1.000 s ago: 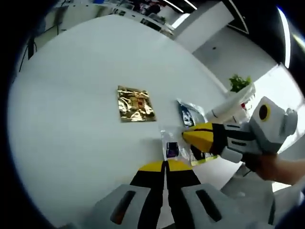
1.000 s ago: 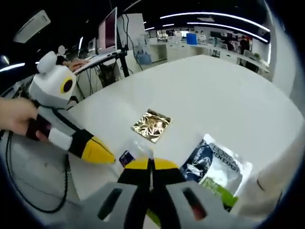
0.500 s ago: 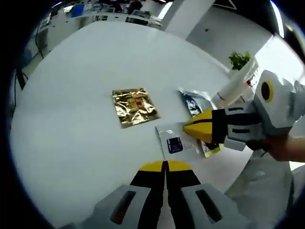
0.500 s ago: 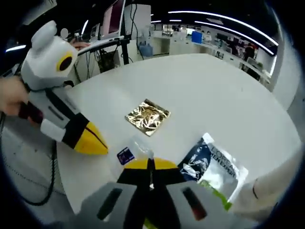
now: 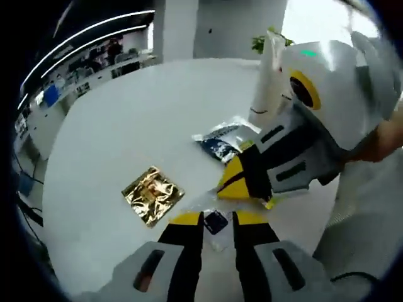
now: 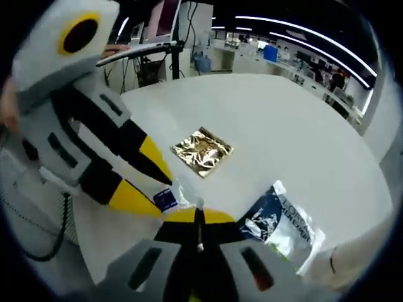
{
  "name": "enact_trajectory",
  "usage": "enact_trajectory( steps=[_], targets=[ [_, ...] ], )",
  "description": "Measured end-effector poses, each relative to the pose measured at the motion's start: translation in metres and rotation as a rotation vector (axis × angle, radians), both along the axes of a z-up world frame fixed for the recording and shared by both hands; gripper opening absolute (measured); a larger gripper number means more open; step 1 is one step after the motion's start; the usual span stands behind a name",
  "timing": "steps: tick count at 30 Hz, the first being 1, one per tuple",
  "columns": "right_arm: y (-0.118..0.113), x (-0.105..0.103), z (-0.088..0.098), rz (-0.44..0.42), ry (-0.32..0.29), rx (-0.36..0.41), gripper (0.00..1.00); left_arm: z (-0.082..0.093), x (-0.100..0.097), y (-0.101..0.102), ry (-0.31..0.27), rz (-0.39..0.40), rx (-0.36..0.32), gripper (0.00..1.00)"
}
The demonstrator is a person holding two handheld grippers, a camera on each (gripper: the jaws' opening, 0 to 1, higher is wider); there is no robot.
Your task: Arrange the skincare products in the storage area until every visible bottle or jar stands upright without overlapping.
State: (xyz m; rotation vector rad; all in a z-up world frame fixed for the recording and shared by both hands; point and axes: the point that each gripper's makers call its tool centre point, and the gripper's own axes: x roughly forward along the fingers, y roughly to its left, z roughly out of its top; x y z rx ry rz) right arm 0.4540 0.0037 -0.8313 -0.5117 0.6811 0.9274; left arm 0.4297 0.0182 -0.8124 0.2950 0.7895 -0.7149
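While my left tongs (image 5: 218, 220) stand parted around the clear sachet (image 5: 214, 217) with its dark label near the white table's (image 5: 126, 126) edge, my right tongs (image 6: 198, 217) pinch that sachet's other end, jaws closed. Just beyond lie the gold foil packet (image 6: 203, 151) and a dark printed pouch (image 6: 280, 223).

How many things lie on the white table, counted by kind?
Gold foil sachet: 1
Clear sachet with a dark blue label: 1
Dark blue and silver sachet: 1
White tube: 1
Total: 4
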Motion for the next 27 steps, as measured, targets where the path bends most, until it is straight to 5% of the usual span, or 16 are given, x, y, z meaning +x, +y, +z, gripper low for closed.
enact_trajectory(
  steps=[27],
  targets=[
    [-0.018,0.002,0.019,0.034,-0.088,0.026,0.11,-0.014,0.002,0.001,0.003,-0.030,0.066,0.17]
  ],
)
